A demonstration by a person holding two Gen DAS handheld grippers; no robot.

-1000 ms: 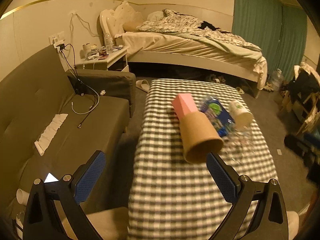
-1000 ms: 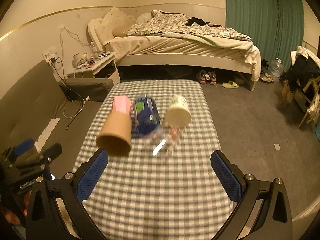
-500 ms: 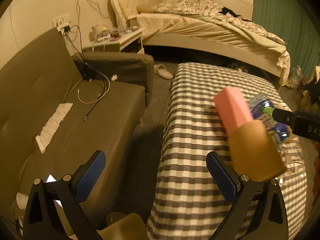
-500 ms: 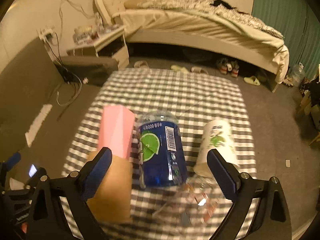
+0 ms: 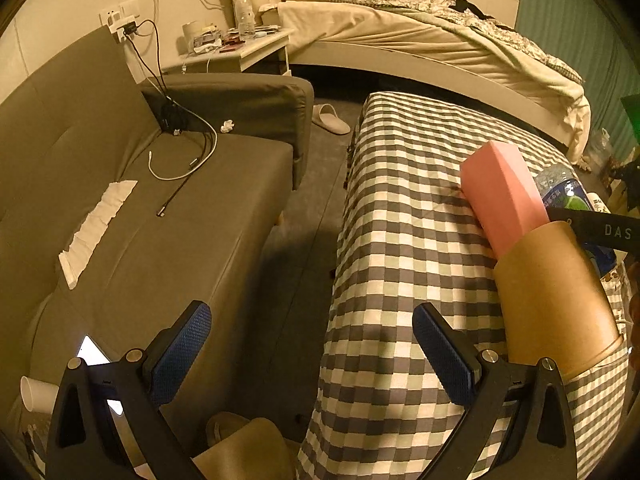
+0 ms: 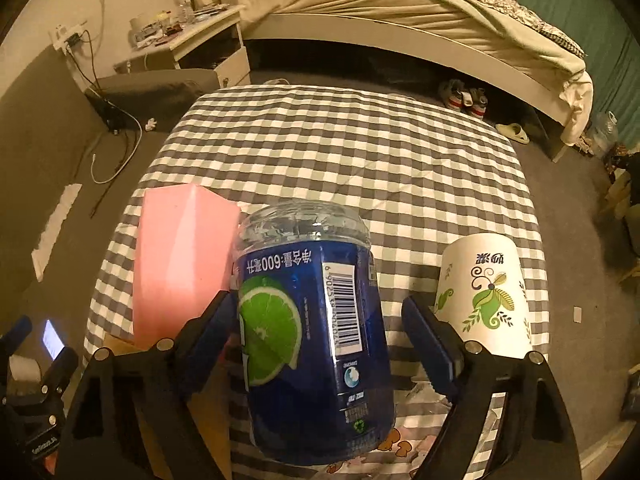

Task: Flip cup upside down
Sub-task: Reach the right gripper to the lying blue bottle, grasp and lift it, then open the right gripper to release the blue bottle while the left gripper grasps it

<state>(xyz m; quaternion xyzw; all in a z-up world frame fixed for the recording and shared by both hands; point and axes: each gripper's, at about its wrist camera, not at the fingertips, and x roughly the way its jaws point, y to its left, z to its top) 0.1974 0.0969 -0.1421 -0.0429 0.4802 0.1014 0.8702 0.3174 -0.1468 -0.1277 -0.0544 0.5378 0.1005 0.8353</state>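
Several cups stand upside down on the checkered table (image 6: 360, 140). In the right wrist view a clear plastic cup with a blue lime label (image 6: 312, 320) sits between the open jaws of my right gripper (image 6: 316, 320), untouched on either side. A pink faceted cup (image 6: 180, 264) is to its left and a white paper cup with green leaves (image 6: 486, 300) to its right. In the left wrist view a brown paper cup (image 5: 556, 300) stands in front of the pink cup (image 5: 504, 196). My left gripper (image 5: 312, 344) is open and empty over the table's left edge.
A grey sofa (image 5: 120, 216) with cables and a tissue strip lies left of the table. A bed (image 6: 400, 8) and a nightstand (image 6: 192, 36) are at the back. Shoes and slippers lie on the floor. A clear cartoon-printed cup (image 6: 400, 448) sits at the near edge.
My right gripper has moved forward and down so its jaws now flank the blue-labelled cup. My left gripper has swung left, toward the sofa and the table's left edge.
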